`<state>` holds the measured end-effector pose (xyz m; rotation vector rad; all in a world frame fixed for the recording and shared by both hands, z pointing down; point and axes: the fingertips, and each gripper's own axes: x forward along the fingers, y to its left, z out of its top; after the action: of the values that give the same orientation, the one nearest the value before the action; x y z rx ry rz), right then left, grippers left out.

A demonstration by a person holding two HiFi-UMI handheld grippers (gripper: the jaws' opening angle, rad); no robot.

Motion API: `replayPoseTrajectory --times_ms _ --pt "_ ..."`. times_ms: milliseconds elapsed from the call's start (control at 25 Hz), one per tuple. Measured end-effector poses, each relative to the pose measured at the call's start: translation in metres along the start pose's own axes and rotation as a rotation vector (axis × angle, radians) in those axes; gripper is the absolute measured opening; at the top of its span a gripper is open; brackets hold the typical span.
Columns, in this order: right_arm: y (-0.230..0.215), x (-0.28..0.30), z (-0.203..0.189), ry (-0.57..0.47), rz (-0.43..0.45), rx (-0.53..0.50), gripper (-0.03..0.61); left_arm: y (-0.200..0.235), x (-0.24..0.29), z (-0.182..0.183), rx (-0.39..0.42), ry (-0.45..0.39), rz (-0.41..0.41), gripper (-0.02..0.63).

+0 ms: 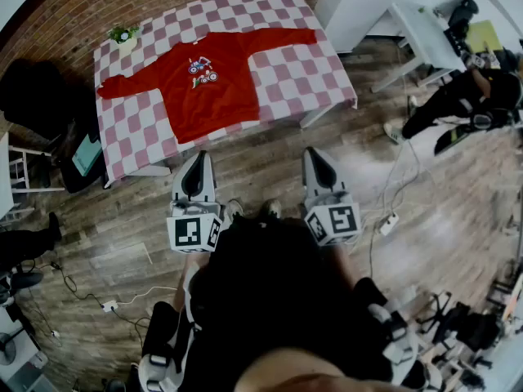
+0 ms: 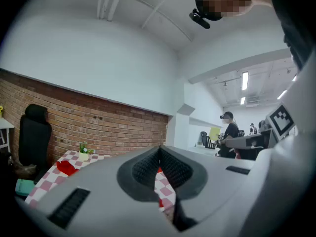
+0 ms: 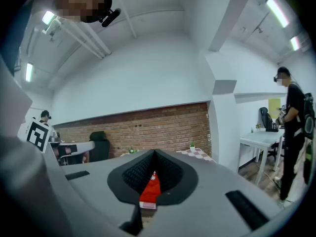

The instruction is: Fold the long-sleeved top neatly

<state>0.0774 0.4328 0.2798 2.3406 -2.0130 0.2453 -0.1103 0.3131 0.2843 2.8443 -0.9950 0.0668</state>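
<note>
Two grippers, both shut with nothing in them.

Head view: left gripper (image 1: 198, 160) and right gripper (image 1: 315, 160) are held out side by side over the wooden floor, short of the table's near edge, so folding looks not yet begun. The red long-sleeved top (image 1: 204, 88) lies flat on the checked table (image 1: 315, 76), front up. It has a small printed motif on the chest, hem toward the near edge, collar toward the far edge. One sleeve runs out to the left edge, the other toward the far right corner. It's probably spread that way so every edge is reachable for a first fold. Cloth looks mostly smooth. Small potted plant (image 1: 122, 35) at the far left corner.

Left gripper view: jaws meet, pads together. Past them is the table's corner with a sleeve end on it.

Right gripper view: jaws together too. The red sliver in the notch is the top beyond, not pinched.
</note>
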Motion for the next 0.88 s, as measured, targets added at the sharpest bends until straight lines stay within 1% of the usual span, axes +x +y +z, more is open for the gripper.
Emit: replayPoseTrajectory --times_ms 360,520,560,640,680,800,880 --pt "0.0 -0.002 0.006 -0.016 -0.012 0.002 0.008 0.004 0.0 0.002 -0.002 -0.005 0.001 0.008" --pt "0.008 -0.002 0.012 -0.039 0.004 -0.008 0.009 0.007 -0.003 0.003 0.002 -0.009 0.0 0.008" --pt "0.01 0.0 0.01 -0.038 0.013 -0.011 0.018 0.008 -0.004 0.002 0.0 -0.008 -0.001 0.008" --pt "0.016 0.004 0.007 -0.03 0.03 -0.005 0.168 0.008 -0.004 0.0 -0.005 -0.003 -0.006 0.008" --pt "0.018 0.006 0.004 -0.024 0.032 -0.003 0.186 0.009 -0.004 -0.002 -0.005 0.0 -0.009 0.008" --pt "0.025 0.007 -0.001 -0.012 0.022 -0.006 0.189 0.013 -0.007 -0.006 -0.004 0.012 -0.019 0.008" --pt "0.029 0.008 -0.002 -0.011 0.013 0.012 0.189 0.017 -0.008 -0.008 -0.008 0.016 -0.027 0.008"
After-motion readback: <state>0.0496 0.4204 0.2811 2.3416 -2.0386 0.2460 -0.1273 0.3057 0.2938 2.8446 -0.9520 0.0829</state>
